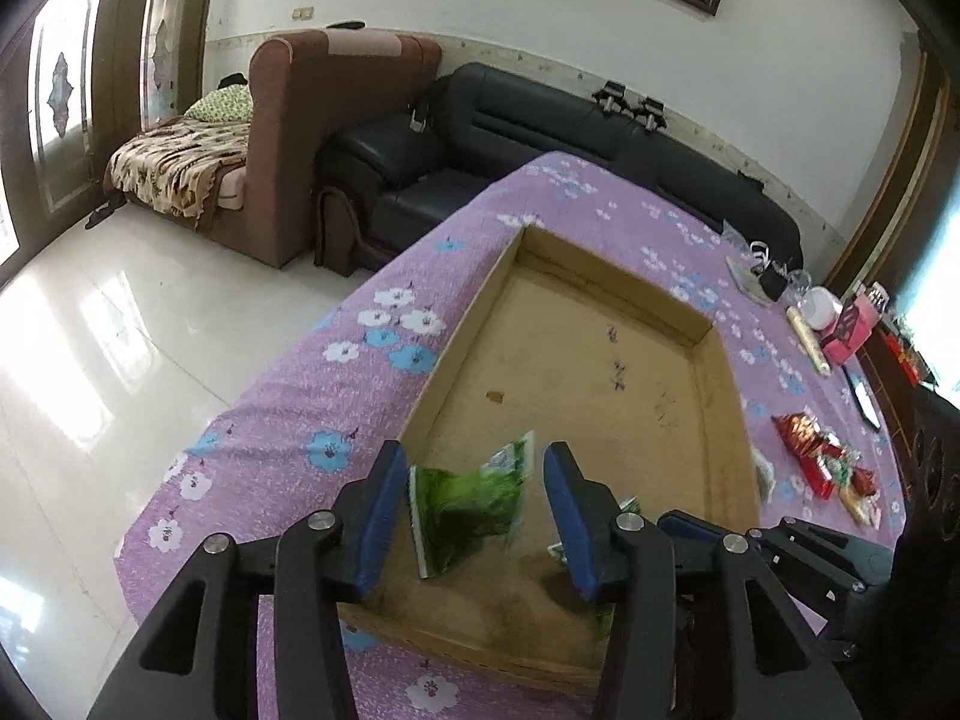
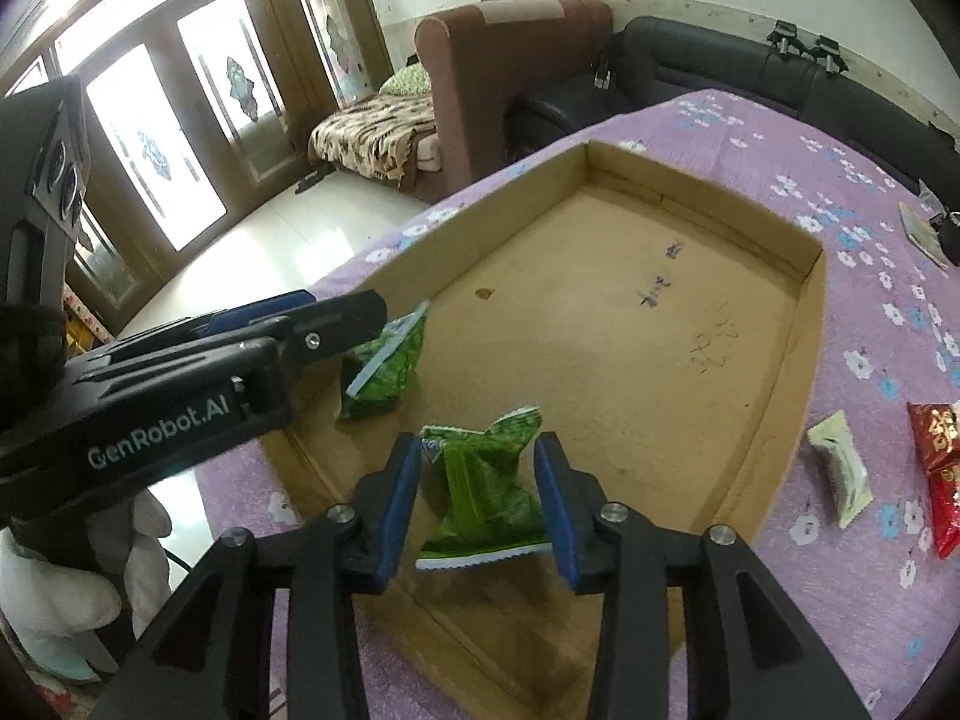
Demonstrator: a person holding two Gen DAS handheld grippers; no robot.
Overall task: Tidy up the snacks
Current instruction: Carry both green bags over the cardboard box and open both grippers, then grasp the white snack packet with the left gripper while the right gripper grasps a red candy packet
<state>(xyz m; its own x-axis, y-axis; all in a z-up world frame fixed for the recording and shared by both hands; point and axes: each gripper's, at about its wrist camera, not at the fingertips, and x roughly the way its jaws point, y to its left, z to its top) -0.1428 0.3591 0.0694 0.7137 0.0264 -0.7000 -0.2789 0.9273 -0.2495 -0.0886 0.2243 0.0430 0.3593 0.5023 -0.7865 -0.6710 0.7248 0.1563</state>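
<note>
Lying inside the cardboard tray's near corner, each green snack packet sits loosely between its own released, parted gripper.

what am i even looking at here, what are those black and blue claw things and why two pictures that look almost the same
Each claw is a hand-held grabbing tool with two blue-padded fingers; a person carries one in each hand, and no robot arm is involved. A wide-angle camera sits on each tool and looks along its fingers, so you get one picture from the left tool and one from the right tool.

Both hang over a shallow brown cardboard tray on a table with a purple flowered cloth. Each tool has a small crinkled green snack packet between its fingers: the left one's packet and the right one's packet. The fingers stand slightly apart from the packets, so they look released into the tray rather than gripped.

More snacks wait on the cloth: a pale wrapped one and red wrapped ones.
</note>
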